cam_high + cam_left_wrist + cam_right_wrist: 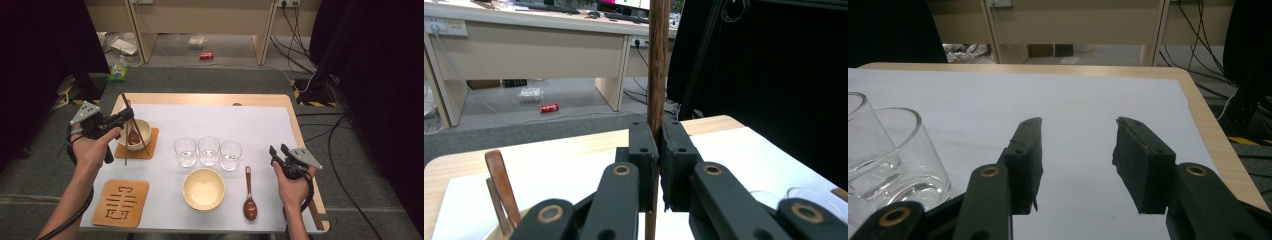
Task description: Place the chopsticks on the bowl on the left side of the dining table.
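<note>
Overhead, left tool [127,116] clamps a brown chopstick [134,126] upright-tilted over the small bowl [143,131] on a coaster [150,149], desk's nine o'clock. Right tool [277,151] gapes wide, nothing between, at three o'clock. No legible writing; cutout coaster [120,202] pattern unreadable.

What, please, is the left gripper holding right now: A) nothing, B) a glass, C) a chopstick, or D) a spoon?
C: in the left gripper view the left gripper is shut on a thin brown chopstick, which the high view shows standing above the bowl on the coaster.
</note>
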Demonstrator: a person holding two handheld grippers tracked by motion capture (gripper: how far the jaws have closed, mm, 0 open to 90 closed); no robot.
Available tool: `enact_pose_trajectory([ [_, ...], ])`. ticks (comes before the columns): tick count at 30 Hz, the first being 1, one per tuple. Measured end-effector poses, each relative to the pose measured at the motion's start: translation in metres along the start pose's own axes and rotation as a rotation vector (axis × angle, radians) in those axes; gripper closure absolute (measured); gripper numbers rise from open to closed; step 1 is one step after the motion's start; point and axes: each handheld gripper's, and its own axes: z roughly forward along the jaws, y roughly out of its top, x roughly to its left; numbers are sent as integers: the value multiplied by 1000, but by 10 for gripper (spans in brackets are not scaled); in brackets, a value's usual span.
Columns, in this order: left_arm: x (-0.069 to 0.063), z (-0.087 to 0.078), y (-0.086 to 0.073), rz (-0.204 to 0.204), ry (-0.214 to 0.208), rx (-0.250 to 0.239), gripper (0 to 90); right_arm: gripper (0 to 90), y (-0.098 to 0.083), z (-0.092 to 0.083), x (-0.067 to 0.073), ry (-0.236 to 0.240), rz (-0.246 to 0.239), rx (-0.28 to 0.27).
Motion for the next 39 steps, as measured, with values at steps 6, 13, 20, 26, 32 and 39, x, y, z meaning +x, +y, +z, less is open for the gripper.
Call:
enact_pose_trajectory([
  [6, 2, -7, -2, 0, 3, 0, 845, 543, 0, 0, 0, -1, -3, 4],
  [13, -1, -17, -5, 7, -1, 5, 844, 543, 0, 0, 1, 0, -5, 6],
  [20, 1, -27, -9, -1, -1, 12, 844, 544, 0, 0, 0, -1, -7, 7],
  [26, 1, -34, -14, -10, -5, 28, 844, 544, -1, 0, 1, -2, -6, 8],
  [32, 0, -40, -17, -6, -7, 28, 844, 545, 0, 0, 1, -3, -7, 8],
  [39, -2, -48, -17, 3, -9, 30, 844, 545, 0, 0, 1, -1, -11, 6],
])
